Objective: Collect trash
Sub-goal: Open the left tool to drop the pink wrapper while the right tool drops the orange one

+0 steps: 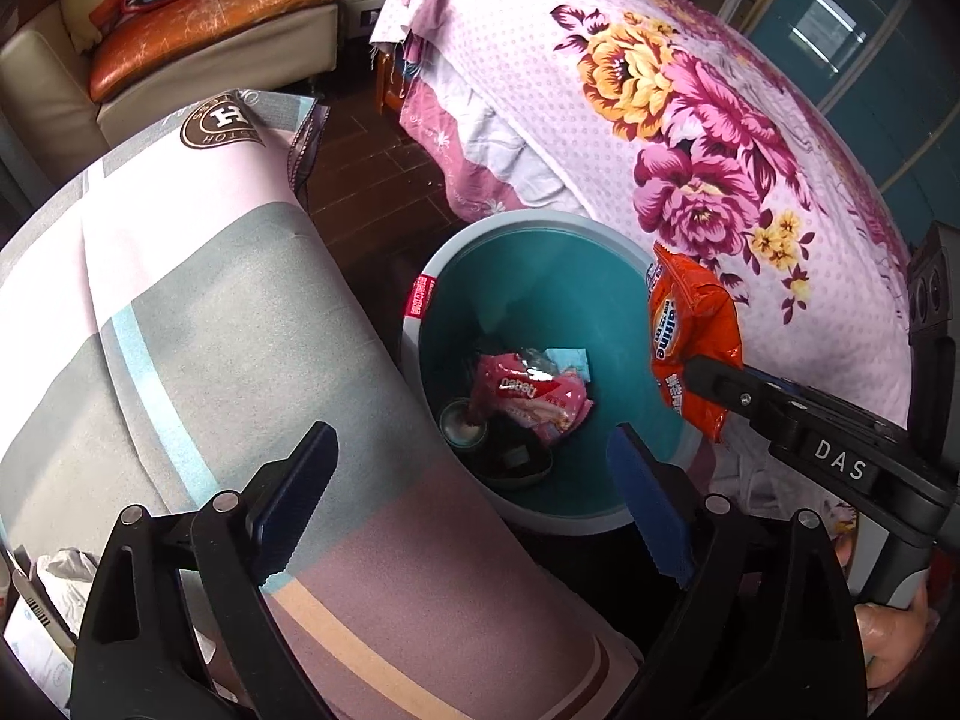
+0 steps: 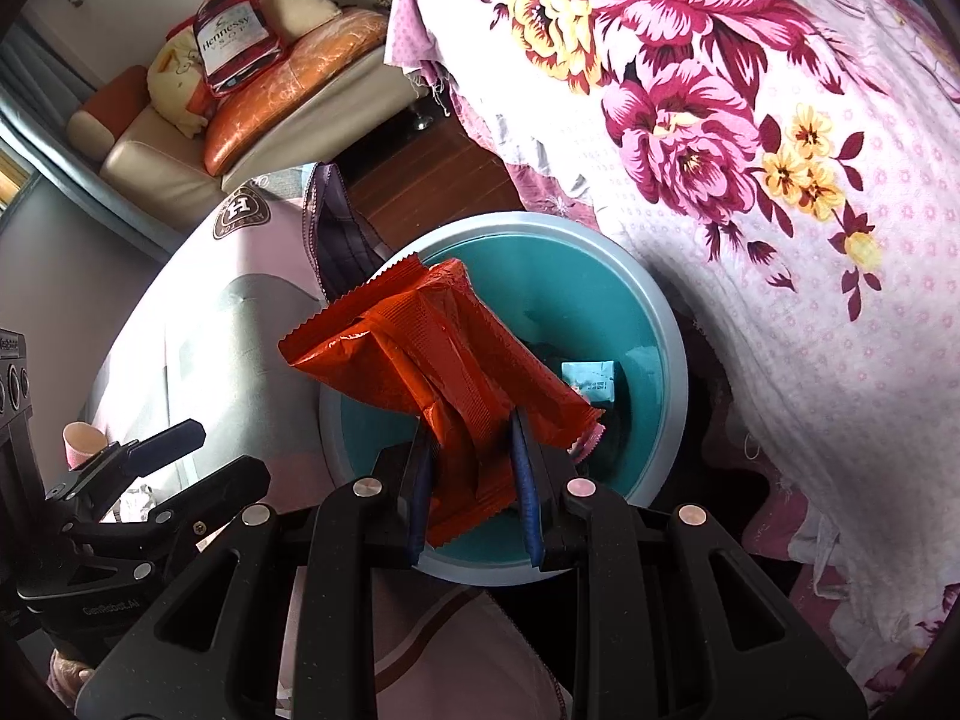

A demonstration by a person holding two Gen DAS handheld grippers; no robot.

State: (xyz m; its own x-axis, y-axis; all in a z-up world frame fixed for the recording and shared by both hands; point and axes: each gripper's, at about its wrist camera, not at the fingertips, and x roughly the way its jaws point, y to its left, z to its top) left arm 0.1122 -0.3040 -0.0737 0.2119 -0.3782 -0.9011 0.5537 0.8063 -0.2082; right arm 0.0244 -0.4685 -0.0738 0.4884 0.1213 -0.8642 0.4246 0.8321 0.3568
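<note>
Hiding bin [image 2: 654,324] contents: orange wrapper [image 2: 444,360] in right gripper [image 2: 474,480]

Daylit interior, strong fisheye curvature with dark vignetted corners.
Soft glare whitens the pink floral bedspread [image 2: 750,192]; the glossy orange foil snack wrapper [image 2: 432,354] glints; focus stays sharp.

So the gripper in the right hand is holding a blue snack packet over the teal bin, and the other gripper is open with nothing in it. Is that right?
Not quite: the packet is orange, not blue. The right wrist view shows it pinched in the right gripper above the teal bin. The rest holds: in the left wrist view the left gripper stands open and empty over the bin.
</note>
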